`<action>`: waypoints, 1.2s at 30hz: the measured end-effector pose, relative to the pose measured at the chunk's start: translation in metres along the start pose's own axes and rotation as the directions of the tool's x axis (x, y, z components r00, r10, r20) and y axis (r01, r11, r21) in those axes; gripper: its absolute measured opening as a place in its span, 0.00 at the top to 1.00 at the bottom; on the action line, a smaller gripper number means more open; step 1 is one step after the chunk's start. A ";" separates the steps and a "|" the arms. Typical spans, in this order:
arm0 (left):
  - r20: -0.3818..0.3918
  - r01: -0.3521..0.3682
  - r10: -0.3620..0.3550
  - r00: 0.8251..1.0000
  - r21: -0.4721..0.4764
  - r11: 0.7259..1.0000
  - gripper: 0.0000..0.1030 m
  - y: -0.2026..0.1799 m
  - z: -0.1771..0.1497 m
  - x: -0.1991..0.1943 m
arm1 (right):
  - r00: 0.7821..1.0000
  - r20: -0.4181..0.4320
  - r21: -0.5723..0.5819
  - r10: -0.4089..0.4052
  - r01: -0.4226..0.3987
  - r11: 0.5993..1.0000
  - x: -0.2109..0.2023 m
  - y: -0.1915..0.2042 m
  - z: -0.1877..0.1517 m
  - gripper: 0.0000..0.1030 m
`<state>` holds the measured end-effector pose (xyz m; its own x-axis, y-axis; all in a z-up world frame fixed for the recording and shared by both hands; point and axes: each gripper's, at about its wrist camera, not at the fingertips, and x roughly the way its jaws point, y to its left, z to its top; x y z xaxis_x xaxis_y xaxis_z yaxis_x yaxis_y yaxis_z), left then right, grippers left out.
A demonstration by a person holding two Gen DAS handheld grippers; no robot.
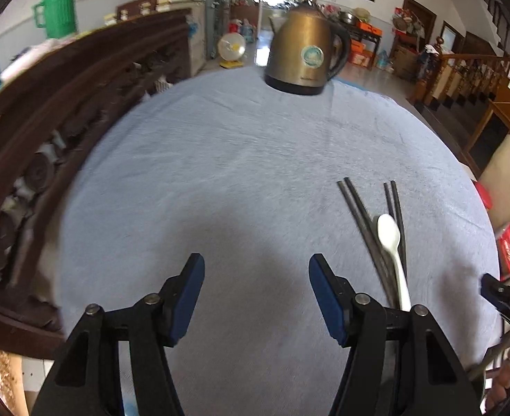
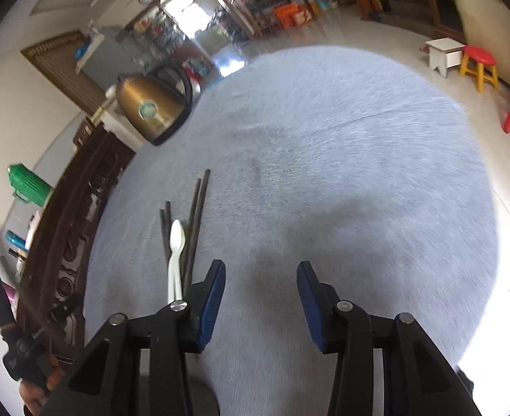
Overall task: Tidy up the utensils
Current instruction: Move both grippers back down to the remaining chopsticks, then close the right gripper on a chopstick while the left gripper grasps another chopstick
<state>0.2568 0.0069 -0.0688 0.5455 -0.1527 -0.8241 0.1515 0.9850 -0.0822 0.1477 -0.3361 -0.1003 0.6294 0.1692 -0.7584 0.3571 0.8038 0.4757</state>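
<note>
The left tool (image 1: 256, 294) hangs low over the pale blue cloth of the surface (image 1: 220, 173), its blue-padded fingers spread with only bare cloth between them. Just off its right finger lies a white spoon (image 1: 392, 242), bowl pointing away, resting on top of a small bundle of dark chopsticks (image 1: 359, 215) that fan out at their far ends. The right tool (image 2: 261, 298) is on the other side of that bundle, its fingers also apart and holding nothing; from there the spoon (image 2: 176, 253) and chopsticks (image 2: 197, 208) sit just beside its left finger. At the far edge of the surface stands a brass-coloured kettle (image 1: 305, 48) with a black handle, well apart from the utensils.
</note>
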 end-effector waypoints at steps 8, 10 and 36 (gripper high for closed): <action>-0.096 0.076 -0.073 0.993 0.028 0.997 0.51 -0.029 0.037 0.065 | 0.996 -0.081 -0.076 0.042 -0.049 0.996 0.074 0.037 0.055 0.66; -0.118 0.103 -0.099 0.988 0.032 0.994 0.51 -0.037 0.045 0.078 | 0.995 -0.095 -0.083 0.043 -0.051 0.995 0.091 0.047 0.068 0.66; -0.360 0.170 -0.196 0.912 -0.104 0.980 0.61 -0.068 0.101 0.153 | 0.970 -0.188 -0.200 -0.151 0.113 0.973 0.166 0.094 0.108 0.94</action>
<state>0.4129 -0.0914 -0.1330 0.1707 -0.3038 -0.9373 0.1559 0.9476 -0.2787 0.3603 -0.2946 -0.1335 0.4273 0.1495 -0.8917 0.2804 0.9157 0.2879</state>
